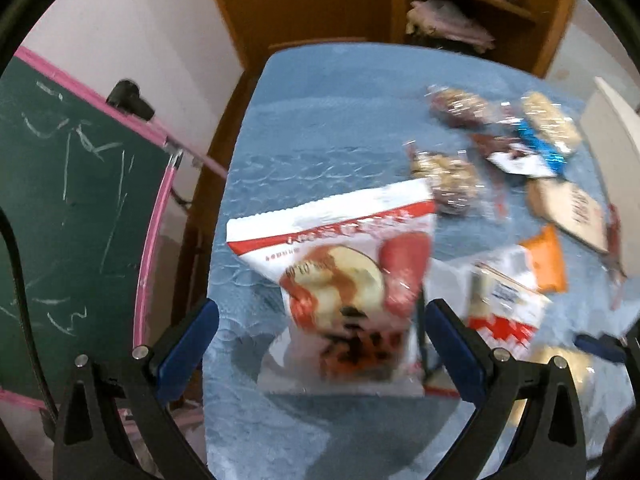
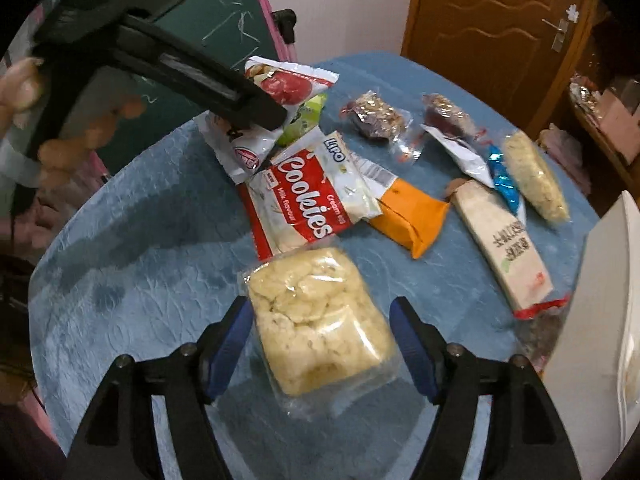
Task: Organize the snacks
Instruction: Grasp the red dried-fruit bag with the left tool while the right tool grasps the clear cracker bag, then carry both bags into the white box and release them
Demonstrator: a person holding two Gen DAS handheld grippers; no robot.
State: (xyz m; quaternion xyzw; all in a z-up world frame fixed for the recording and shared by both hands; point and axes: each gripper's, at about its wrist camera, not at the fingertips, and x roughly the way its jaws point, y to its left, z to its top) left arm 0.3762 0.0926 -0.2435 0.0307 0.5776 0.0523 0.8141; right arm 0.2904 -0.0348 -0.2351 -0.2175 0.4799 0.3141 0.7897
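Observation:
Snack packets lie on a blue-clothed table [image 2: 140,248]. My left gripper [image 1: 320,320] is open, its jaws on either side of a white and red fruit snack bag [image 1: 344,276], blurred by motion; the bag also shows in the right wrist view [image 2: 288,84] under the left gripper's body. My right gripper [image 2: 322,332] is open around a clear pack of pale rice crackers [image 2: 316,320], fingers apart from its sides. Beyond it lie a red Cookies pack [image 2: 304,200], an orange packet [image 2: 412,216] and a long white bar [image 2: 504,244].
Two clear nut-bar packs [image 2: 376,116], a blue candy [image 2: 504,184] and a pale cracker stick [image 2: 536,176] lie at the back right. A white box [image 2: 600,300] stands at the right edge. A green chalkboard [image 1: 60,200] and wooden door [image 2: 492,32] are behind.

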